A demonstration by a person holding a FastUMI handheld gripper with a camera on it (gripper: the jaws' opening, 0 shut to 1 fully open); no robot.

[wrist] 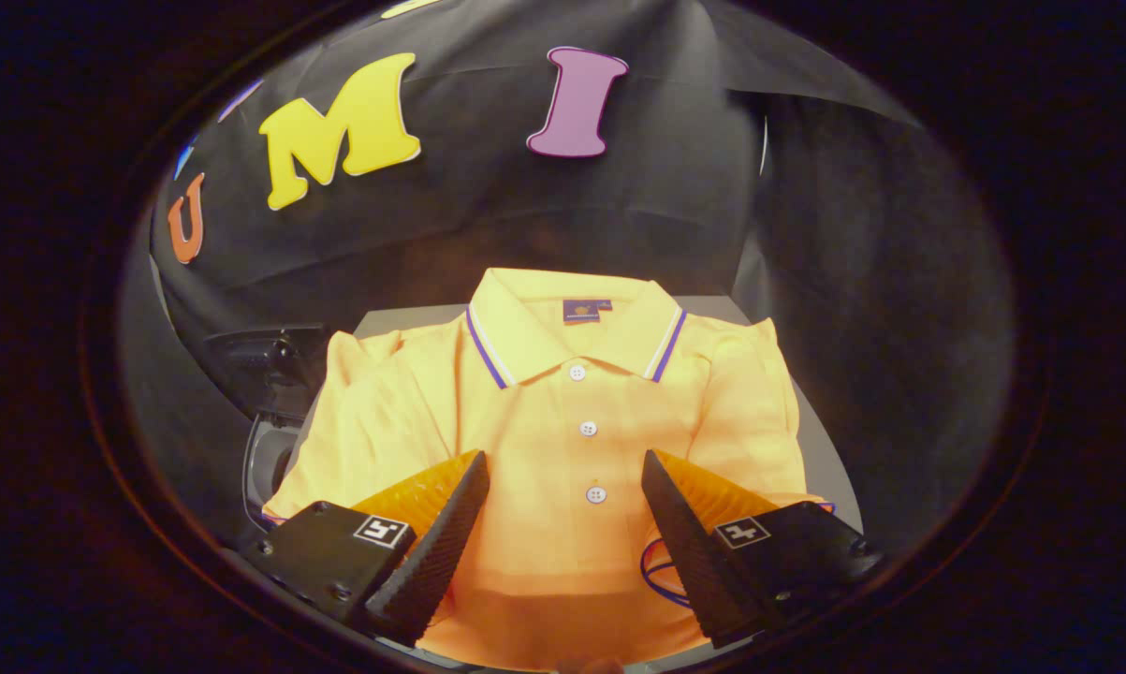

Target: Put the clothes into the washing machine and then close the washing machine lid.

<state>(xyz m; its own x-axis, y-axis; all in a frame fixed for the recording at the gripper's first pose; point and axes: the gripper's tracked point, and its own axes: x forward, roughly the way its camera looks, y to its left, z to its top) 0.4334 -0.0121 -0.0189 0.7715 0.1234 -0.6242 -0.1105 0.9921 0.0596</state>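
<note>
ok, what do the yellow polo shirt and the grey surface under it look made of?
Folded yellow polo shirt: soft matte knit, likely cotton piqué; fine weave, white buttons, striped collar. Grey surface: smooth, matte, hard, maybe plastic or laminate; unclear. The gripper is open, its fingers over the shirt front.

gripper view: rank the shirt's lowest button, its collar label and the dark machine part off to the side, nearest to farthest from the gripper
The gripper is open over the shirt.
1. Lowest button: between the fingers.
2. Collar label: beyond the fingers, at the shirt's far end.
3. Dark machine part: beside the shirt's far sleeve; too close to the label to call.
</note>
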